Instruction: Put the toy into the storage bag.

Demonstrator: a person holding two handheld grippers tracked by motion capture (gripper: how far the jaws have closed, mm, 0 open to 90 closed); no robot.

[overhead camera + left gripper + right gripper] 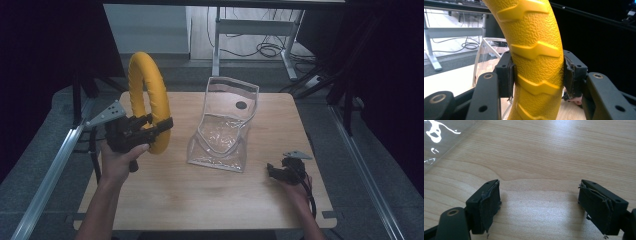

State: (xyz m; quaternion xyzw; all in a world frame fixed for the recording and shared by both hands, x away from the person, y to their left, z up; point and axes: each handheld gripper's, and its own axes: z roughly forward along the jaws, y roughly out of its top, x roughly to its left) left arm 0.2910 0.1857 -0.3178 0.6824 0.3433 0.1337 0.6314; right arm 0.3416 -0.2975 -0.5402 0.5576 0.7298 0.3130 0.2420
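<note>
A yellow ring with a ridged tread [148, 97] stands upright above the table's left side, held at its lower edge by my left gripper [159, 125]. In the left gripper view the ring [536, 57] fills the gap between both pads [510, 77], which press on its sides. A clear plastic zip pouch [225, 125] stands open in the middle of the wooden table [200, 195]. My right gripper [276, 170] rests low at the table's right front, open, with bare wood between its pads [487, 205]. A corner of the pouch [439, 137] shows in the right gripper view.
The table's edges lie close on all sides, with metal rails [45, 180] along the left and right. Behind the table stands a desk frame [250, 30] with cables on the floor.
</note>
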